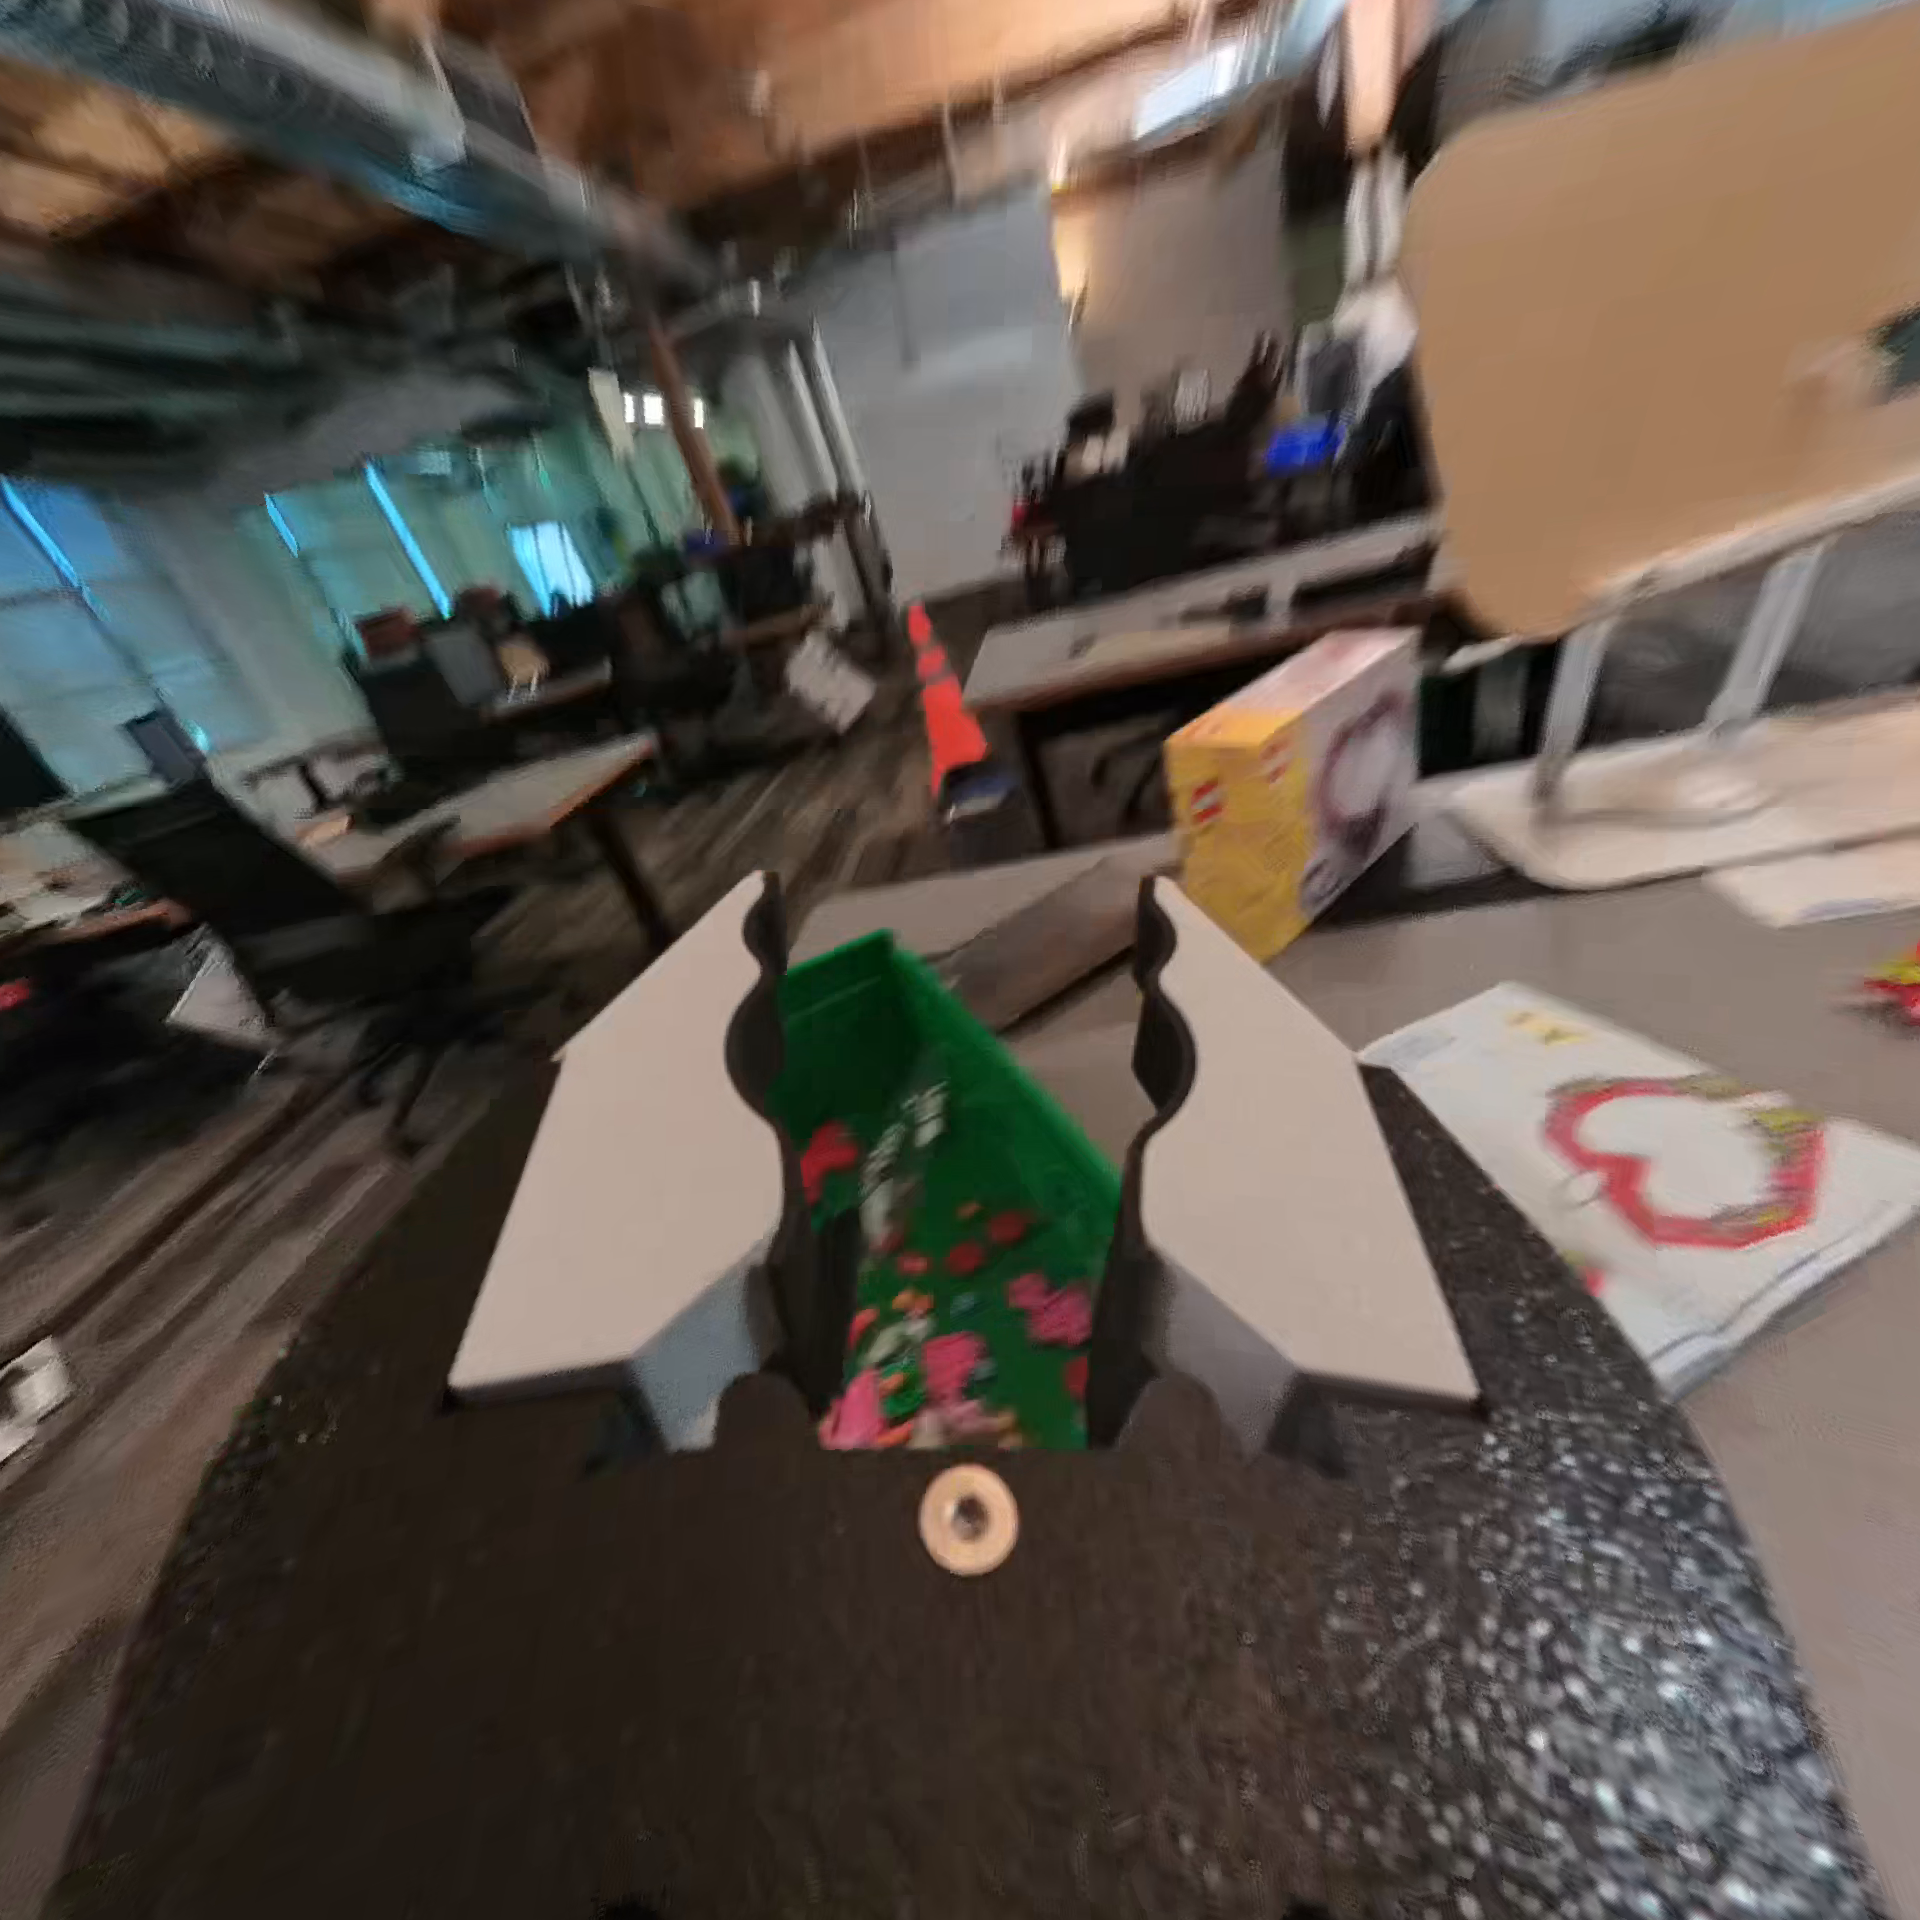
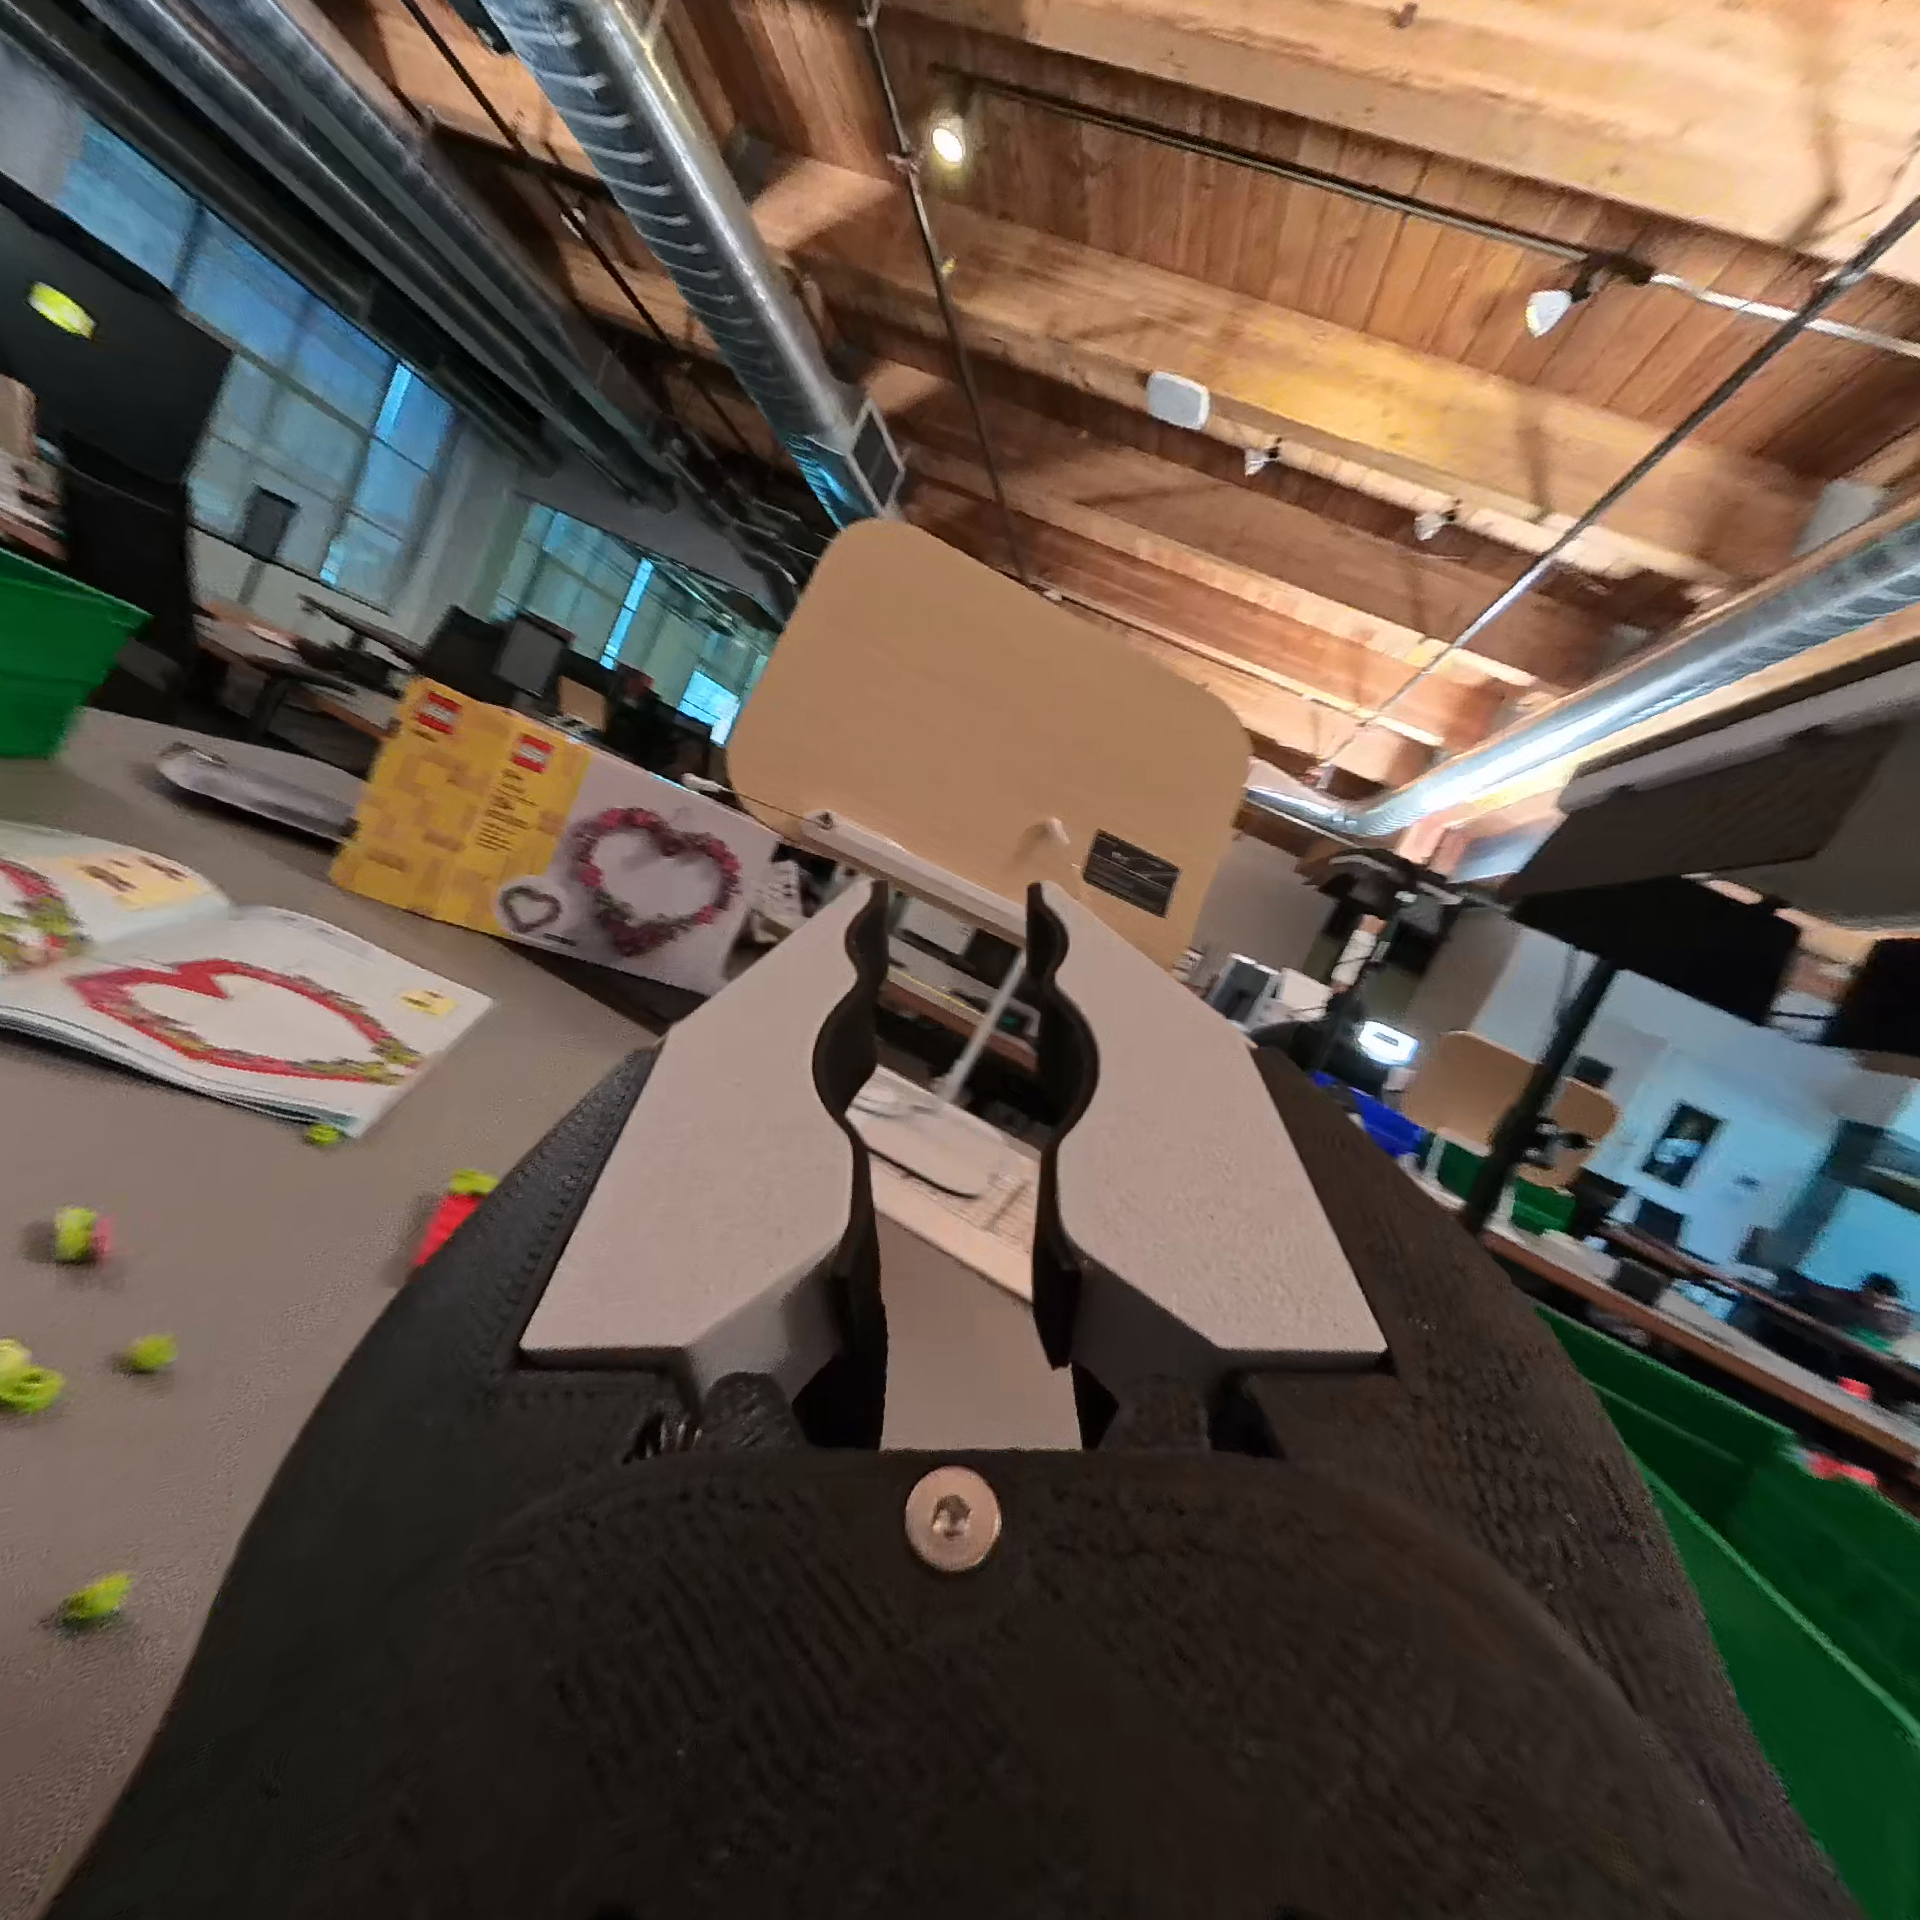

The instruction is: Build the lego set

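Nearest us, our left claw (image 1: 961,904) has its jaws spread apart and grips nothing; it hangs above a green bin (image 1: 1039,1132) that fills the gap between them at 12 o'clock. The bin's floor is strewn with pink, red and white lego pieces (image 1: 951,1361), blurred by motion. Its far rim sits just short of the table's left edge, past which the floor drops away at 10 o'clock.

Our right claw (image 2: 954,899) likewise has its jaws parted with nothing between them, tilted up toward the ceiling. At 9 o'clock of it, small lime-green pieces (image 2: 78,1236) lie scattered on bare grey table (image 2: 260,1299), well apart from one another, with open tabletop between them.

Farther at 10 o'clock the open instruction booklet (image 2: 239,1013) lies flat. Beyond it, at 11 o'clock, stands the yellow lego box (image 2: 488,826), with a second green bin (image 2: 52,665) at the far left edge.
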Available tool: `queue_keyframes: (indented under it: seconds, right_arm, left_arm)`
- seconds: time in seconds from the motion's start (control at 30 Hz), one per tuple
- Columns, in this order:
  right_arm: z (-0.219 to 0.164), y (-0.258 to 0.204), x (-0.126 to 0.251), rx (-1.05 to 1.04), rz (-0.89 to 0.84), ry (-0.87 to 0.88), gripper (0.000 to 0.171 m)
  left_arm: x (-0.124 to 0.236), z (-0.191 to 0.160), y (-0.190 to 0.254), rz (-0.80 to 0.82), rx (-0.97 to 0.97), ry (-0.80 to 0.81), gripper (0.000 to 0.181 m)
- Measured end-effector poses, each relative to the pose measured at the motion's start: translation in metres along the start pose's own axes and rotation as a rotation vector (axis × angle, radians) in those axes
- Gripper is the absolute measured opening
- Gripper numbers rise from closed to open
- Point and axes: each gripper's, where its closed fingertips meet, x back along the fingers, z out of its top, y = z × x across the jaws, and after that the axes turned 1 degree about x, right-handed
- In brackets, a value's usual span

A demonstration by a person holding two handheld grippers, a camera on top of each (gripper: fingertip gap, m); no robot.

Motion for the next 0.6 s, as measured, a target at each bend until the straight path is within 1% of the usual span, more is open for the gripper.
queue_keyframes:
  seconds: [0.07, 0.1, 0.13, 0.17, 0.23, 0.3, 0.4, 0.43, 0.47, 0.6]
  right_arm:
    - [-0.010, 0.010, 0.000, 0.048, -0.035, -0.027, 0.025]
    - [-0.016, 0.015, 0.000, 0.058, -0.048, -0.047, 0.025]
    - [-0.022, 0.019, 0.000, 0.061, -0.060, -0.069, 0.025]
    - [-0.027, 0.023, 0.000, 0.066, -0.070, -0.086, 0.026]
    - [-0.031, 0.029, 0.002, 0.103, -0.084, -0.101, 0.026]
    - [-0.031, 0.034, 0.004, 0.166, -0.101, -0.100, 0.025]
    - [-0.028, 0.044, 0.012, 0.280, -0.151, -0.054, 0.021]
    - [-0.032, 0.048, 0.013, 0.286, -0.160, -0.057, 0.021]
    - [-0.039, 0.054, 0.014, 0.266, -0.179, -0.078, 0.022]
    - [-0.069, 0.081, 0.017, 0.141, -0.278, -0.172, 0.022]
  left_arm:
    - [-0.018, -0.012, -0.031, -0.015, -0.050, -0.183, 0.066]
    - [-0.027, -0.025, -0.044, -0.030, -0.075, -0.280, 0.057]
    - [-0.036, -0.043, -0.056, -0.042, -0.083, -0.384, 0.051]
    - [-0.043, -0.065, -0.063, -0.071, -0.075, -0.495, 0.050]
    - [-0.050, -0.110, -0.064, -0.162, -0.052, -0.713, 0.047]
    - [-0.050, -0.149, -0.060, -0.249, -0.061, -0.885, 0.039]
    - [-0.032, -0.198, -0.048, -0.385, 0.010, -1.180, 0.026]
    - [-0.024, -0.210, -0.045, -0.416, 0.039, -1.272, 0.022]
    - [-0.020, -0.219, -0.045, -0.434, 0.049, -1.326, 0.023]
    - [-0.014, -0.234, -0.058, -0.450, 0.022, -1.427, 0.023]
